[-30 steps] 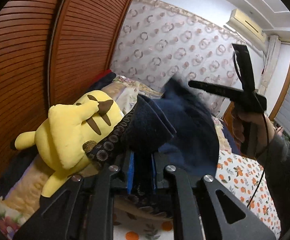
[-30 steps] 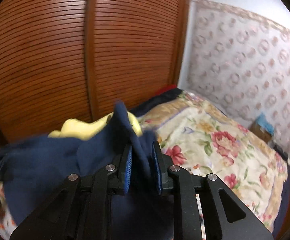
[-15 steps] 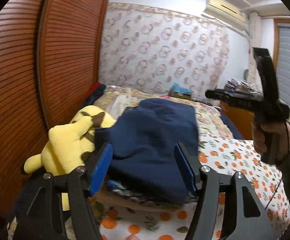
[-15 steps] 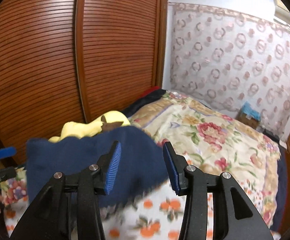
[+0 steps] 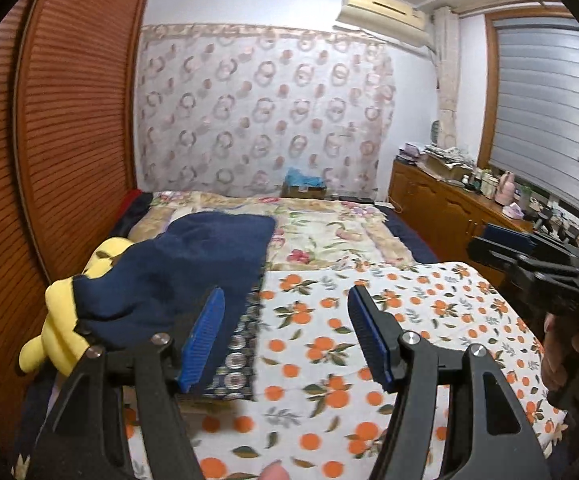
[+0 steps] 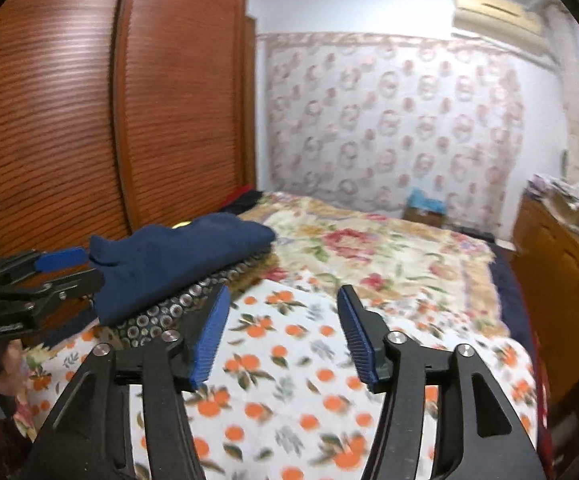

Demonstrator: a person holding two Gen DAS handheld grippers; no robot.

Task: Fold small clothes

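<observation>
At ten o'clock from the left gripper, the folded navy garment rests on a patterned stack against the yellow plush toy. Both it and the right gripper gape empty; this fold looks done.

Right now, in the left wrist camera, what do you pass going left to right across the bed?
Yellow plush toy → navy folded garment → orange-print sheet → right gripper at the picture's right edge.
</observation>
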